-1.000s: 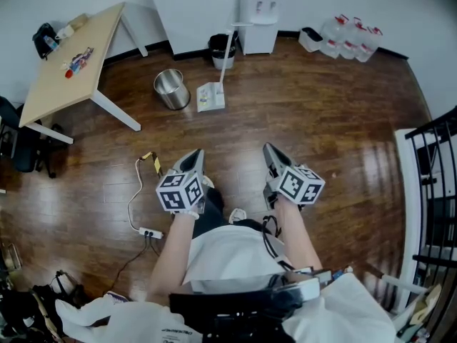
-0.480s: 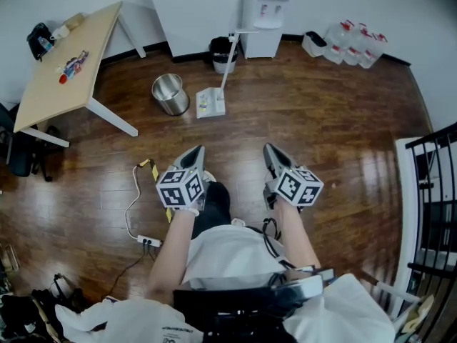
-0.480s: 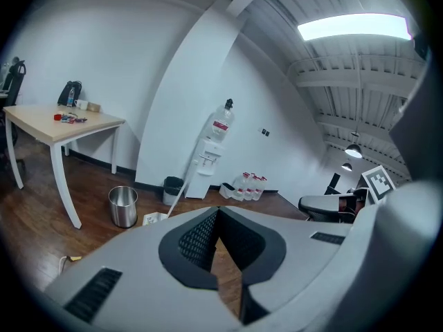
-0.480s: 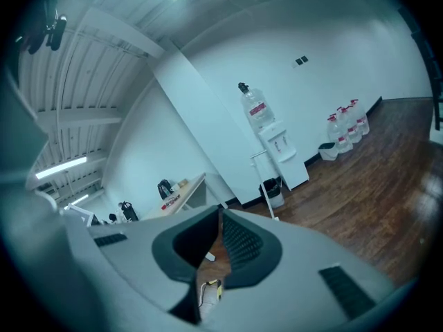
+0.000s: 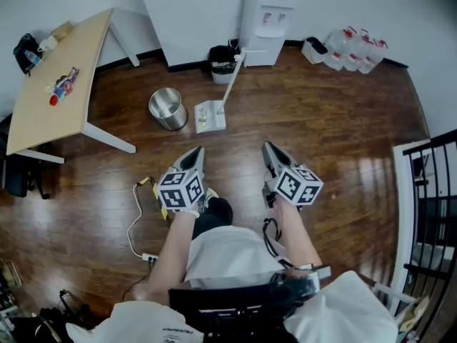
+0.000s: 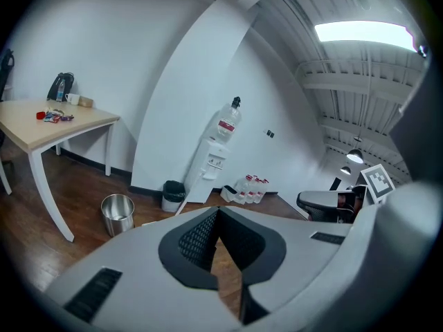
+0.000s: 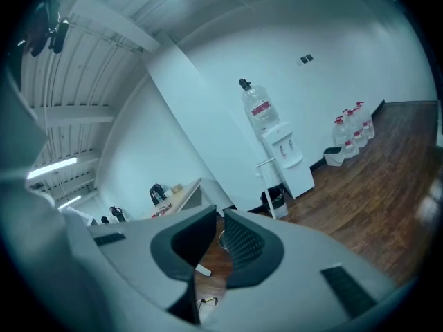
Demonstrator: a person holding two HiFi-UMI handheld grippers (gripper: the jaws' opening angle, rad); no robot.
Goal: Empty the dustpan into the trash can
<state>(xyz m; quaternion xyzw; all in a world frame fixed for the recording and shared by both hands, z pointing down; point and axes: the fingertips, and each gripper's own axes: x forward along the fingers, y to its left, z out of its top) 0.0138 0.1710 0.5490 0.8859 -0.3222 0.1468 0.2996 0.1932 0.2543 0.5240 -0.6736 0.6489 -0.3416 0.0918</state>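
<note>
The white dustpan [image 5: 209, 115] lies on the wood floor, and its long handle [image 5: 232, 73] leans up toward the wall. Just left of it stands the steel trash can [image 5: 168, 108], which also shows in the left gripper view as the steel can [image 6: 118, 213]. My left gripper [image 5: 194, 157] and right gripper [image 5: 270, 152] are held side by side before the person's body, well short of the dustpan. The left jaws meet at their tips and hold nothing. The right jaws have just been opening a little and show a narrow slit, nothing between them.
A small black bin [image 5: 223, 63] and a water dispenser [image 5: 270, 16] stand by the wall, water jugs [image 5: 350, 48] to their right. A wooden table [image 5: 57, 84] stands at the left. A cable with a power strip [image 5: 139, 216] runs by the person's left foot. A black railing [image 5: 428, 213] stands at the right.
The person has walked forward: dustpan, can and table have drawn nearer in the head view. Both grippers kept their place before the body.
</note>
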